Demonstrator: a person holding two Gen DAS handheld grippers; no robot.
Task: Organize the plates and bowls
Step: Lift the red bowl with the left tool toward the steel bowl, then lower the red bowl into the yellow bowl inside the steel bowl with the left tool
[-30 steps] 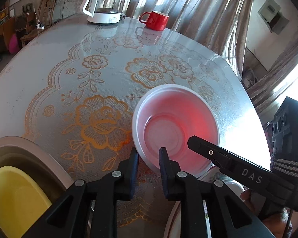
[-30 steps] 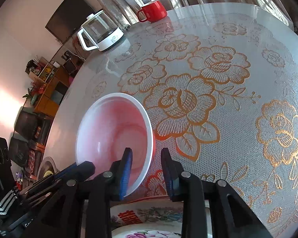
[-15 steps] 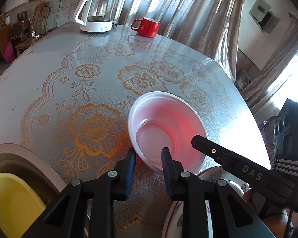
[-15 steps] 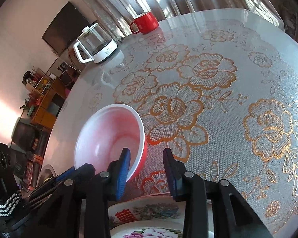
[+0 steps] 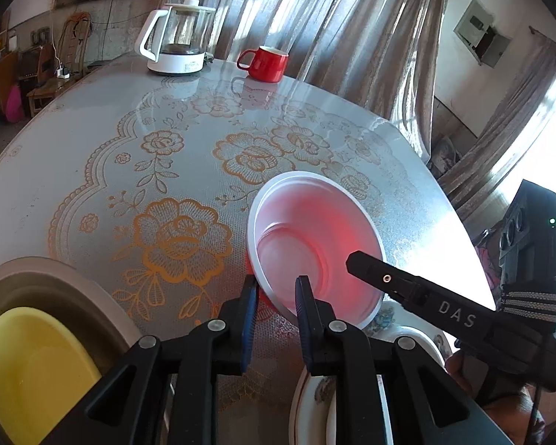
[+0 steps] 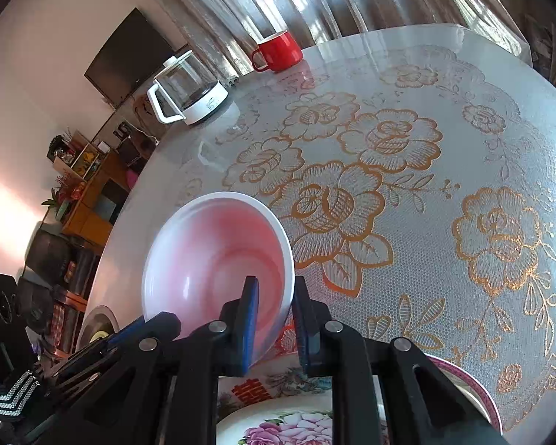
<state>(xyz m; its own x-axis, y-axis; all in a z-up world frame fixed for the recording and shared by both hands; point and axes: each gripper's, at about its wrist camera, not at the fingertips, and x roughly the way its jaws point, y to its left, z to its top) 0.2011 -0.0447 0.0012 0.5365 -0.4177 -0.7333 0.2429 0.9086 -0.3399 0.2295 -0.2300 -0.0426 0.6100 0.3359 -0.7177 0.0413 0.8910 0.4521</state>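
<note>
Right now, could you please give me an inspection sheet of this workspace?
Surface: table under a clear cover over gold-flowered lace.
Job's things: pink bowl tilted, held at its rim; floral plates nearest the camera; yellow bowl inside a grey dish.
Clutter: glass kettle and red mug at the far edge.
Grippers: left gripper and right gripper each shut on the pink bowl's rim.
Cables: a cable near the chair behind the table.
Surroundings: curtains, wall television, shelves.
</note>
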